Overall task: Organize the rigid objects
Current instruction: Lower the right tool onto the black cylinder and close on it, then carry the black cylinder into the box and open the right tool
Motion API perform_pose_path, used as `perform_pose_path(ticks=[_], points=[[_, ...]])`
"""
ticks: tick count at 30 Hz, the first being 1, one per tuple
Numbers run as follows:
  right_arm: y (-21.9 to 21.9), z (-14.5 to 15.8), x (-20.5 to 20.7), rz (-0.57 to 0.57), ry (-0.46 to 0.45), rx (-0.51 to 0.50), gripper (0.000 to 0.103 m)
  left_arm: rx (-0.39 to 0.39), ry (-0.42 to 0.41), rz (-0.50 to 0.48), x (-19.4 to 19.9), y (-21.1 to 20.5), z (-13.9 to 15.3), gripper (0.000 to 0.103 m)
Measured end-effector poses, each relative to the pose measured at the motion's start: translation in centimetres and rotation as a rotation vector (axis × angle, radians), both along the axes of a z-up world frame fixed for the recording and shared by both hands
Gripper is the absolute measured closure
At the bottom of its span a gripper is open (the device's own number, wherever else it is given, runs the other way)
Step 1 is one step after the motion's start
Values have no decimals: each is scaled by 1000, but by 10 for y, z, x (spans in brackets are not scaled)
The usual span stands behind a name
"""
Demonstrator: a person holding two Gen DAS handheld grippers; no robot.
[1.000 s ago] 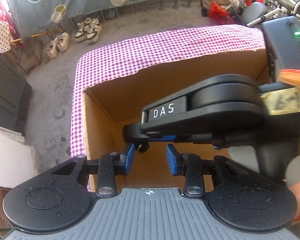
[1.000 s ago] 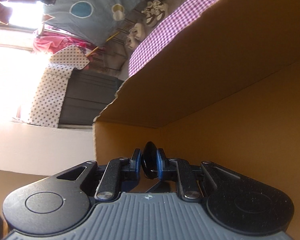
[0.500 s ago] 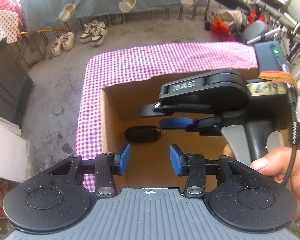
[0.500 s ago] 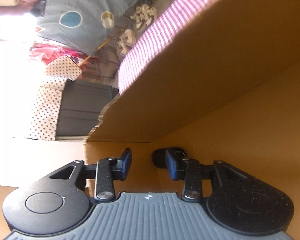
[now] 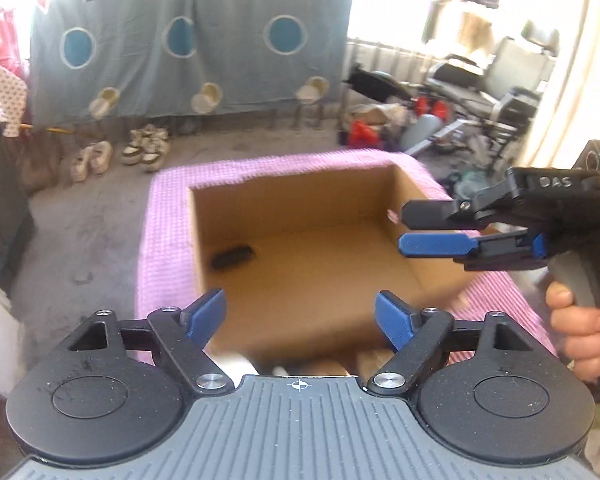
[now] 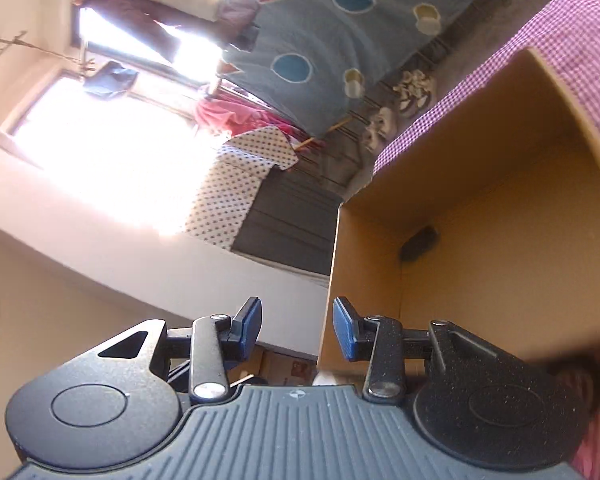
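A small black oblong object (image 5: 233, 256) lies on the floor of an open cardboard box (image 5: 300, 184), in its far left corner; it also shows in the right wrist view (image 6: 420, 243). My left gripper (image 5: 300, 315) is open and empty, held above the box's near edge. My right gripper (image 5: 410, 228) is open and empty, turned on its side above the box's right wall (image 5: 416, 200). In its own view its fingertips (image 6: 296, 326) hang outside the box's near corner (image 6: 332, 280).
The box stands on a table with a pink checked cloth (image 5: 164, 240). Pale and brown things (image 5: 320, 366) lie blurred just behind my left gripper. Beyond the table are shoes (image 5: 144, 148), a hanging grey-blue sheet (image 5: 180, 40) and clutter with chairs (image 5: 480, 96).
The right gripper let go of the black object inside the box, opened and pulled up and out to the right. The left gripper rose, drew back and opened wider.
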State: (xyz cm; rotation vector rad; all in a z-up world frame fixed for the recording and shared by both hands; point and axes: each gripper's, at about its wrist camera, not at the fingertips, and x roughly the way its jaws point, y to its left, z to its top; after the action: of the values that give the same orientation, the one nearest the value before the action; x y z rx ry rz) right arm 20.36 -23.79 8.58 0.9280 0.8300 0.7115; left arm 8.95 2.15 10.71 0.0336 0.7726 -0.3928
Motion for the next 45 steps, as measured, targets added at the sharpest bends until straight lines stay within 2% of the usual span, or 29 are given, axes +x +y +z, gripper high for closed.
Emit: perform_pose_path(ticks=[3, 7, 10, 12, 13, 18, 20, 25, 30, 32, 37, 40, 45], points=[[1, -11, -34, -17, -1, -17, 61, 12, -7, -40, -29, -13, -22, 21], [14, -45, -69, -54, 62, -107, 61, 57, 20, -100, -55, -32, -61, 22], [22, -76, -77, -93, 142, -130, 61, 85, 117, -161, -58, -48, -95, 29], [25, -96, -82, -102, 199, -141, 62, 126, 162, -167, -56, -57, -113, 41], [22, -104, -98, -101, 222, -151, 62, 142, 160, -172, -55, -61, -118, 41], [26, -119, -106, -97, 265, -213, 64, 152, 160, -151, -46, -66, -140, 49], [31, -122, -104, -96, 267, -238, 66, 162, 147, -140, -47, -66, -144, 55], [39, -126, -98, -104, 271, -290, 67, 79, 211, -170, -39, -64, -146, 60], [47, -126, -96, -97, 256, -370, 69, 106, 209, -147, -34, -65, -149, 67], [50, -129, -95, -93, 261, -388, 73, 99, 221, -150, -25, -67, -151, 68], [53, -131, -93, -98, 248, -398, 79, 114, 208, -146, -15, -80, -155, 68], [54, -133, -94, -103, 239, -392, 80, 121, 194, -137, -10, -83, -156, 77], [48, -130, -104, -104, 232, -379, 79, 112, 183, -151, -18, -81, -152, 78]])
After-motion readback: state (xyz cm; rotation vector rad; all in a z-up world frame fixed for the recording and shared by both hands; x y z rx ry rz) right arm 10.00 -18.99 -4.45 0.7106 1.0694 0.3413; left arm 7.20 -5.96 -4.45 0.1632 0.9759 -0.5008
